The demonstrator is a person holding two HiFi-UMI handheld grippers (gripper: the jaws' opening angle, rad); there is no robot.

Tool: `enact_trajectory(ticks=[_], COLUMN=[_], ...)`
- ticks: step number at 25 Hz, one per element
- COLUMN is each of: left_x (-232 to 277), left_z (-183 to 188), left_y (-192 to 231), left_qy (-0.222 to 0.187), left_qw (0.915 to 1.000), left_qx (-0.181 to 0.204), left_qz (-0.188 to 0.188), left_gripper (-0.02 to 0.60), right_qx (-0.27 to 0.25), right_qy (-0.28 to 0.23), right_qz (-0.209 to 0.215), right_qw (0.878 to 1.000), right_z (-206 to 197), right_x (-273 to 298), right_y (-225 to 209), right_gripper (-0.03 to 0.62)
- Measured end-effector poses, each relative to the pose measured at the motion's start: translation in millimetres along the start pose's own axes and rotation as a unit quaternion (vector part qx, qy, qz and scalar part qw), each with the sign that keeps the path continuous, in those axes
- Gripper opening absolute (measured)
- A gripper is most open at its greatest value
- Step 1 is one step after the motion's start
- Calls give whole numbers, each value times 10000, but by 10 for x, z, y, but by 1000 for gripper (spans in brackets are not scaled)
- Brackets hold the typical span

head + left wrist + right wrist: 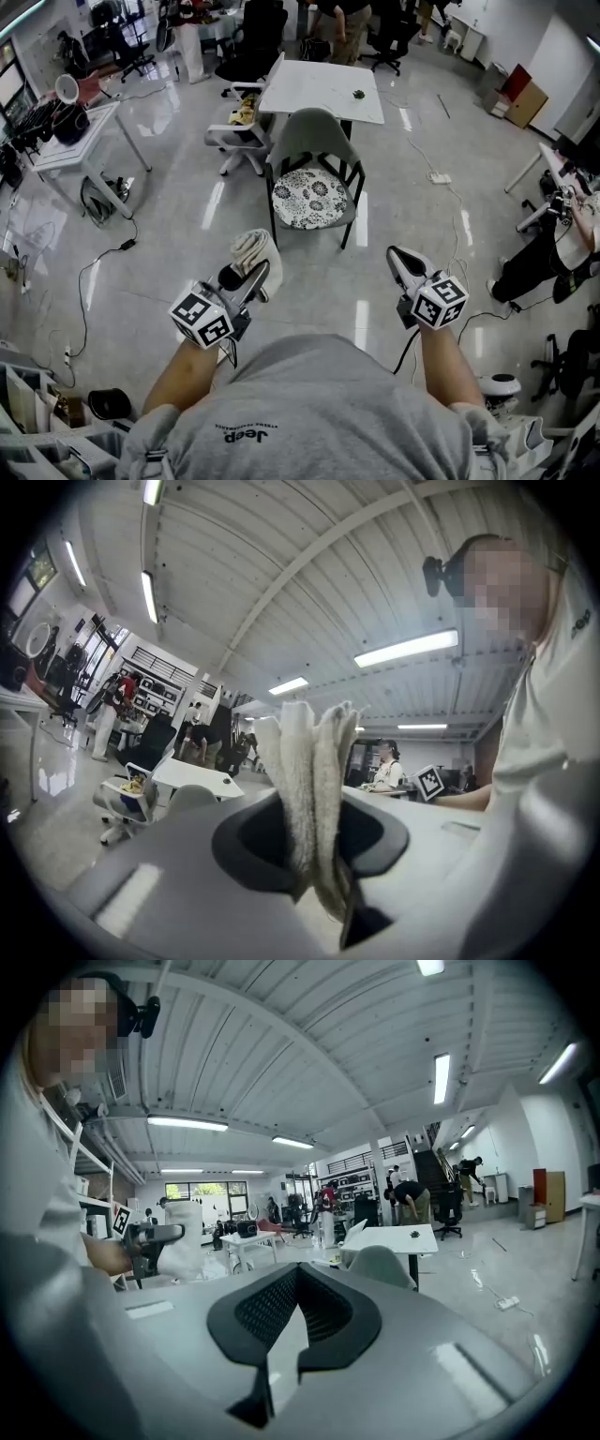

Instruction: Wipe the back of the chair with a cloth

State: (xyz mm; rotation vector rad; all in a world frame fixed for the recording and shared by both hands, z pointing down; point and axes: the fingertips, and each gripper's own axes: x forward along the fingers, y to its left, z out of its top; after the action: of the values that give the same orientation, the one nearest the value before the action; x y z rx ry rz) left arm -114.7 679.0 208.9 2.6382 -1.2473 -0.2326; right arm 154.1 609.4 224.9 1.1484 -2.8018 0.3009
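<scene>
Terry cloth, cream and folded, clamped between fingers of left gripper, standing up past their tips, well apart from grey plastic shell chair with floral seat cushion. Right gripper fingers together, empty. Glossy grey floor; white rectangular surface behind chair.

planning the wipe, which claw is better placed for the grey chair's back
Left. The left claw is shut on the folded off-white cloth; the right claw is shut and empty. Both hang short of the grey plastic chair.
</scene>
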Motion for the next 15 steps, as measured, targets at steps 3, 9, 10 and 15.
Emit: enact_trajectory(ticks=[3, 9, 10, 15], left_x=[60, 233, 271, 503], left_z=[0, 0, -6, -91], left_y=[-56, -282, -333, -591], left_qy=[5, 3, 3, 23], left_qw=[10000, 9999, 9998, 9997], left_qx=[19, 71, 77, 74], left_qz=[29, 154, 169, 210], left_gripper=[155, 155, 155, 155], right_qx=[96, -77, -102, -163], right_qy=[-69, -138, -156, -215], right_qz=[-3, 150, 186, 371], right_qw=[9999, 9998, 9997, 9989], right_z=[35, 105, 124, 161], right_x=[-40, -192, -225, -372], right_y=[-77, -197, -220, -378], right_gripper=[2, 2, 2, 2])
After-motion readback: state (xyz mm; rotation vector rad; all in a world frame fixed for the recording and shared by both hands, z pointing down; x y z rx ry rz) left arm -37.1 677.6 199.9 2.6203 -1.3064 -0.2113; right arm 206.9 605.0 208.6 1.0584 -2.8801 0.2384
